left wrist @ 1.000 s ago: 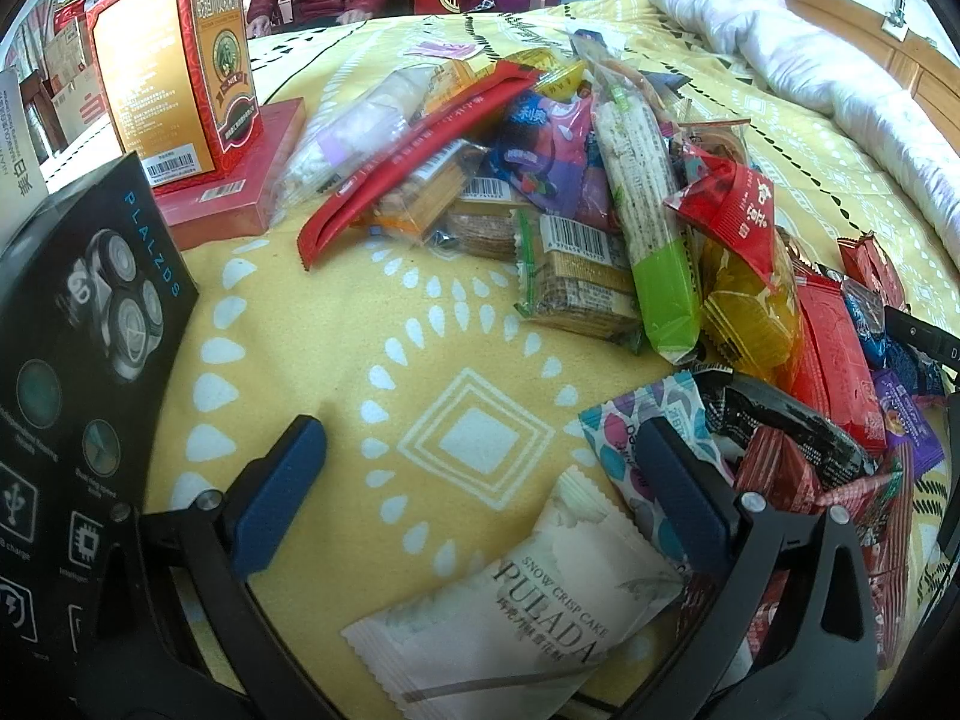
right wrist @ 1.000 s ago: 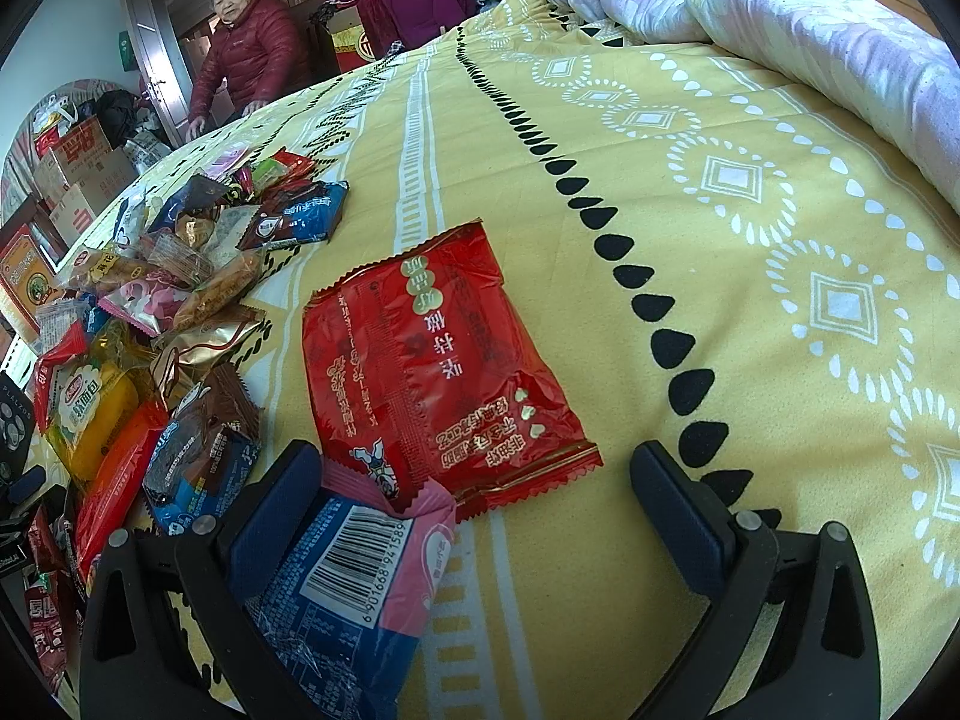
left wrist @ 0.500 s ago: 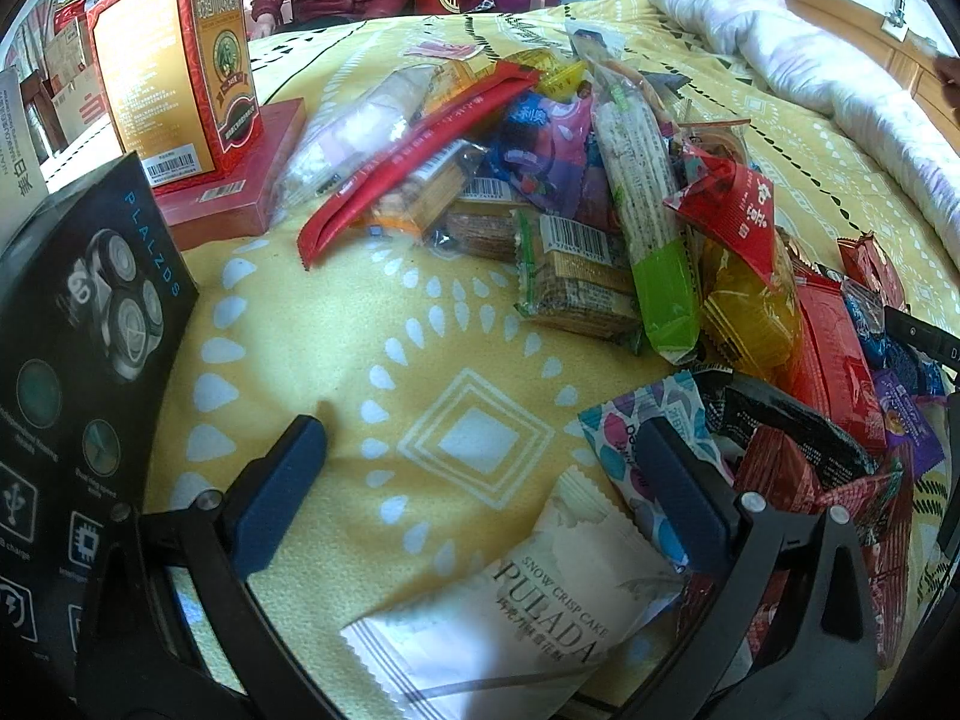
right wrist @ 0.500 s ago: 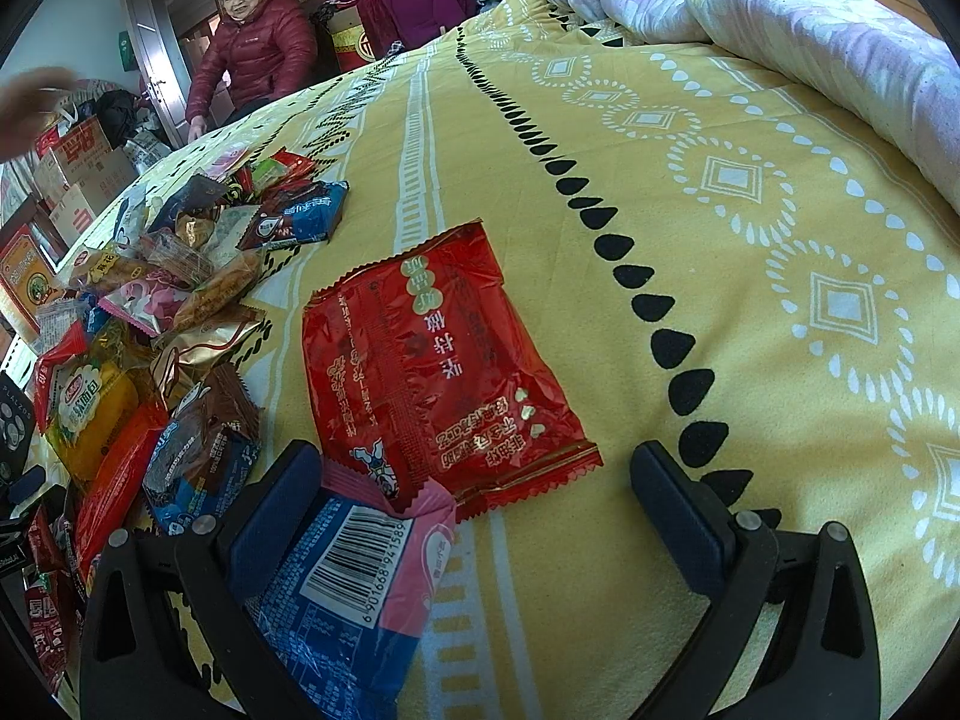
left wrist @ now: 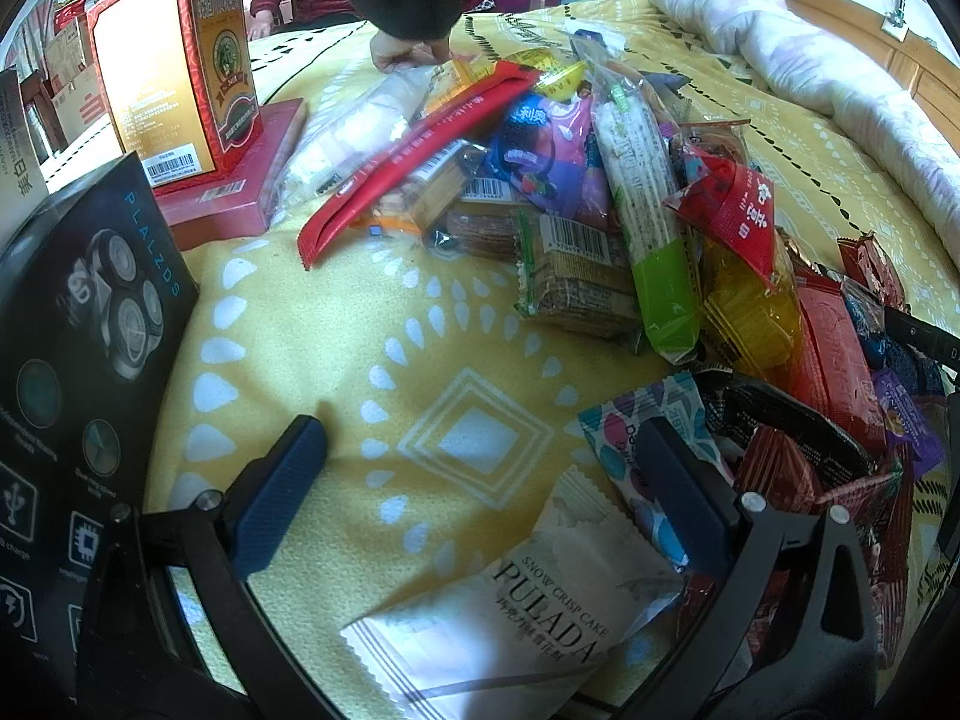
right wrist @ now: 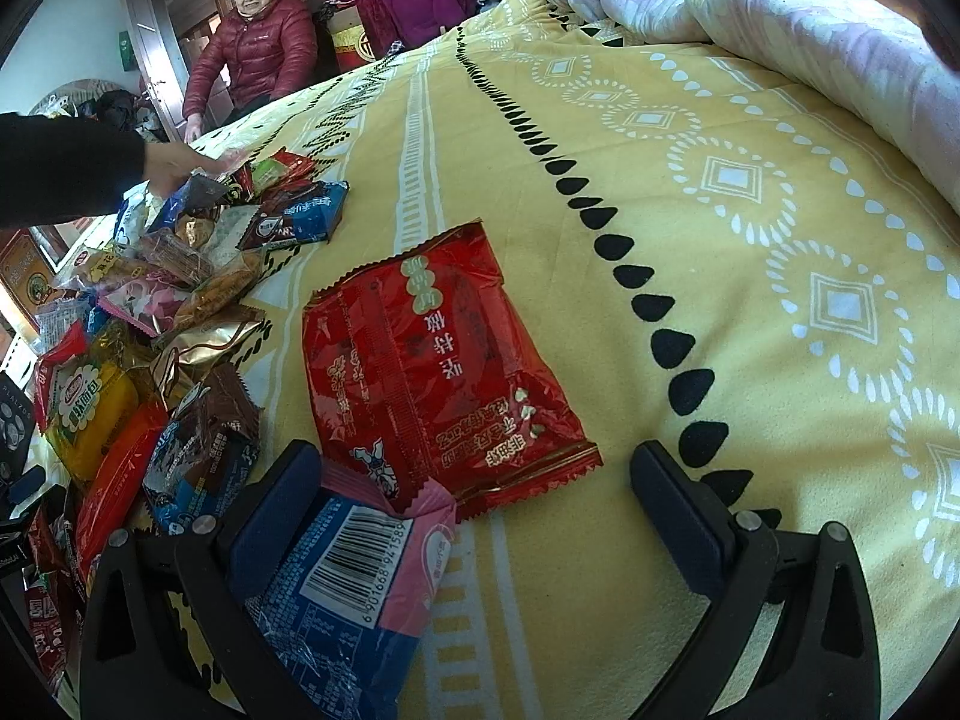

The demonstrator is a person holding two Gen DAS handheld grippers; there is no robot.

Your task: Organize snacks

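Snacks [left wrist: 600,192] are heaped on the yellow bedspread [left wrist: 336,324], at 1 o'clock from the left gripper [left wrist: 480,462], whose jaws are spread and empty. A red packet [right wrist: 438,360] is seen at 12 o'clock of the right gripper [right wrist: 474,480], likewise spread wide, nothing held.

Black shaver box [left wrist: 78,324], rumpled quilt [right wrist: 750,6]
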